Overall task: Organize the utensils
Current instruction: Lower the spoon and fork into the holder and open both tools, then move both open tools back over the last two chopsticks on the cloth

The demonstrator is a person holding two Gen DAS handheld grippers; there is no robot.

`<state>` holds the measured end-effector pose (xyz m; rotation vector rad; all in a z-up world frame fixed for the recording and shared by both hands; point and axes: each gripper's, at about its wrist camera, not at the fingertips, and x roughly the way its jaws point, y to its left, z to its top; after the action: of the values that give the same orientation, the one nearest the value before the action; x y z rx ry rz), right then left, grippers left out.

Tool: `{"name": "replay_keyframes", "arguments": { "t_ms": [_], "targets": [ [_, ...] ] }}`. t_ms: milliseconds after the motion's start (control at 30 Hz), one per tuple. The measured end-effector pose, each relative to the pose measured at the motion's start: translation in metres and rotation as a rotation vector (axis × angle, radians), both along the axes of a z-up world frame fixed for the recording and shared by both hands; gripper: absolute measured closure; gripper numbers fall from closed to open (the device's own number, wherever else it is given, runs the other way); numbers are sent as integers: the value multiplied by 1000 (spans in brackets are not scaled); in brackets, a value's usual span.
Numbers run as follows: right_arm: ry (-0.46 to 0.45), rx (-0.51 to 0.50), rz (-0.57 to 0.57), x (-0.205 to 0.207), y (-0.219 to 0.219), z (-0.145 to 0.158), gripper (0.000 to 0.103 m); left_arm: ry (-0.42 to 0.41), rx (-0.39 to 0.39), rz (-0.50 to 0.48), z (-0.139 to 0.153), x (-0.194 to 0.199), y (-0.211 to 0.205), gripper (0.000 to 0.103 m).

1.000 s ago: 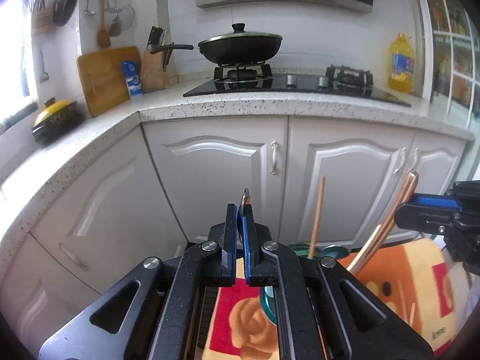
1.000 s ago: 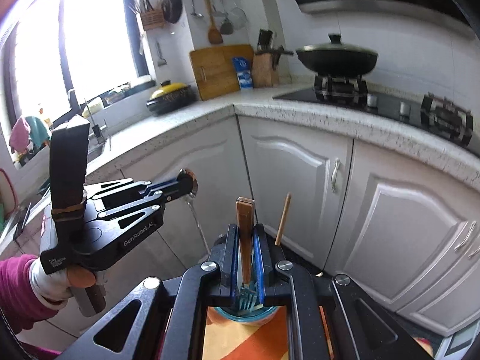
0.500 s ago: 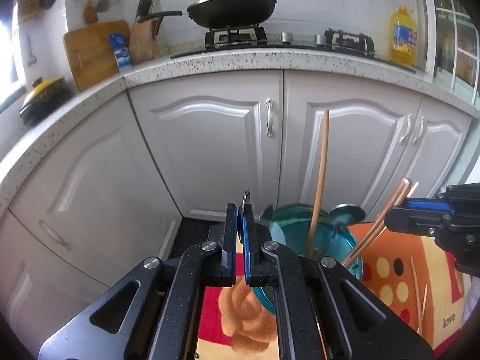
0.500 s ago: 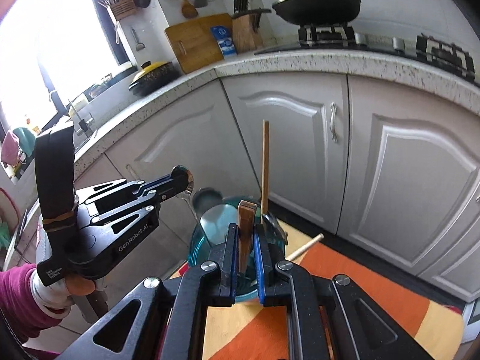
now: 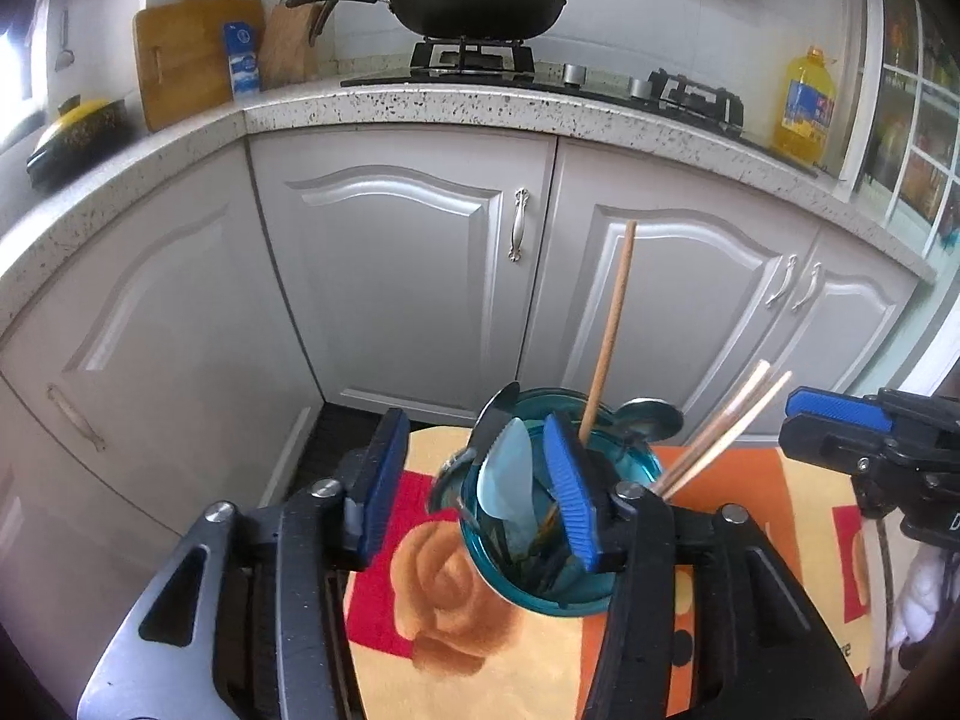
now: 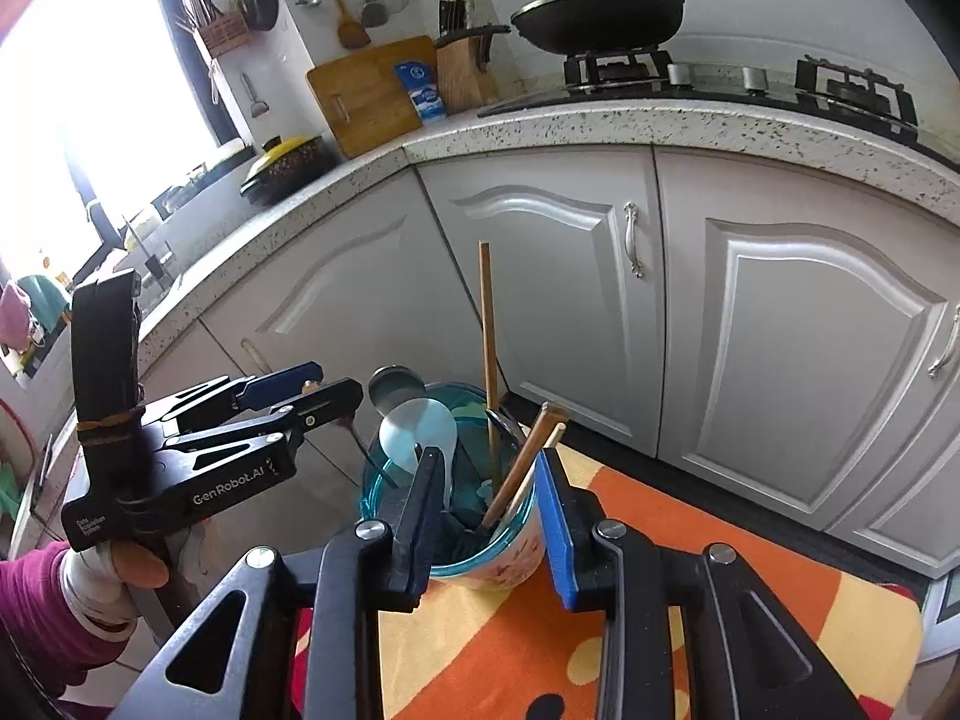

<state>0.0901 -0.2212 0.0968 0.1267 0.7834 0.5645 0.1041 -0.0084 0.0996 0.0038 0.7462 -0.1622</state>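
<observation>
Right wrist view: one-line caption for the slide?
Right gripper open above the blue glass jar of utensils on a floral mat; left gripper alongside.

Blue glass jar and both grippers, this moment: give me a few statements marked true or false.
1. The blue glass jar holds a pale spoon. True.
2. The left gripper is clamped shut on a utensil. False: its jaws have just opened and nothing is pressed between the pads.
3. A single chopstick stands upright in the jar. True.
4. The jar lies tipped on its side. False: it stands upright on the patterned cloth.
5. The right gripper is open, jaws either side of the jar. True.
</observation>
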Motion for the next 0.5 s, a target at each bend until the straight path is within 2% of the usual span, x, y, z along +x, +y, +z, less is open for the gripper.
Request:
{"name": "replay_keyframes", "arguments": {
  "t_ms": [267, 500],
  "targets": [
    [-29, -10, 2, -25, -7, 11, 70, -33, -18, -3, 15, -25, -1, 53],
    [-32, -38, -4, -50, -12, 10, 66, -72, -4, -40, 27, -53, -18, 53]
  ]
}}
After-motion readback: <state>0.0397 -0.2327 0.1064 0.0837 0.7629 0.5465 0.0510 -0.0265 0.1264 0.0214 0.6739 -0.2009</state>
